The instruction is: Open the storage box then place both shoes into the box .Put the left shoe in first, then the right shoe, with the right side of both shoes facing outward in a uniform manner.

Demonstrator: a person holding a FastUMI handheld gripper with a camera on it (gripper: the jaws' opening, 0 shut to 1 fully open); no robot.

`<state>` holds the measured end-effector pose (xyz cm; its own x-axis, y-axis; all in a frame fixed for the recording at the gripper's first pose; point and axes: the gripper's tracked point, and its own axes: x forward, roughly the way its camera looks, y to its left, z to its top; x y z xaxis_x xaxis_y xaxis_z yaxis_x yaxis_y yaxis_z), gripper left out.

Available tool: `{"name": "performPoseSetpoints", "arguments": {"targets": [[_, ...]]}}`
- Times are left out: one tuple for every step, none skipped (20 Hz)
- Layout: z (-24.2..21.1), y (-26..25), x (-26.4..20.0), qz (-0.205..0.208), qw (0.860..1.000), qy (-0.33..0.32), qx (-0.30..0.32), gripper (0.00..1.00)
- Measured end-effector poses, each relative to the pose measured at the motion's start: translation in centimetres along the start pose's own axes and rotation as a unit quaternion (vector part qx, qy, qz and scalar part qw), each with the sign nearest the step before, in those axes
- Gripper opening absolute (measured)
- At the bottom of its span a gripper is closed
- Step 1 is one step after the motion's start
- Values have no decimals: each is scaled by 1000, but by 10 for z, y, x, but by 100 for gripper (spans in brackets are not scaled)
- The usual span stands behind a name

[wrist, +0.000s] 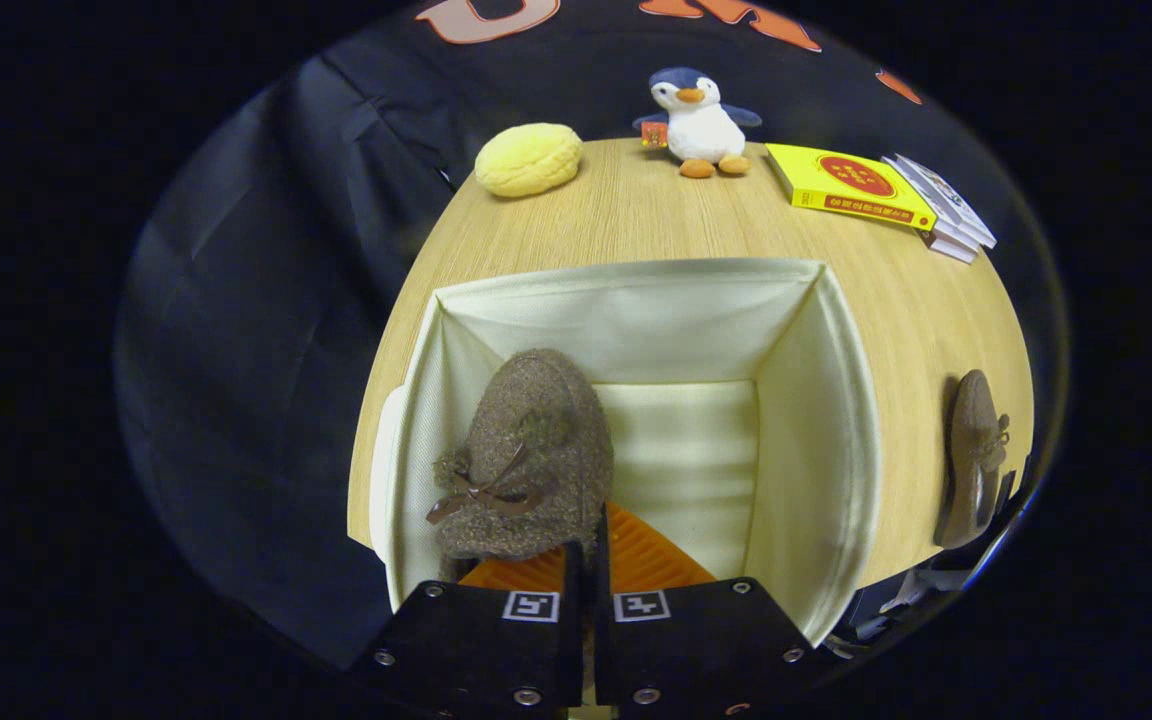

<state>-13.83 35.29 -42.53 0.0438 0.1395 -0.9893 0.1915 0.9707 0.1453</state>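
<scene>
Inside the open storage box, one shoe is seen against its left wall, pinched at the heel by the jaws of the gripper. Room is left free along the box's right wall. The second shoe lies on the table right of the box; a plush penguin, yellow bun and books lie beyond it.

Gripper: fingers closed on brown shoe, held inside open storage box. Second shoe on desk beside box.
</scene>
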Motion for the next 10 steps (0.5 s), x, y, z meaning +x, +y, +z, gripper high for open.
{"name": "performPoseSetpoints", "arguments": {"targets": [[-4,1,4,1,1000,13,2,8],[-9,4,7,5,1000,25,5,11],[-15,8,9,14,999,36,7,13],[-23,13,9,25,999,46,6,17],[-29,16,7,31,998,57,-3,19],[-31,21,2,47,997,57,-12,24],[-31,27,-3,65,996,53,-18,27],[-33,32,-12,84,995,52,-21,36],[-33,36,-21,101,993,48,-27,39],[-32,38,-32,114,992,40,-34,43]]}}
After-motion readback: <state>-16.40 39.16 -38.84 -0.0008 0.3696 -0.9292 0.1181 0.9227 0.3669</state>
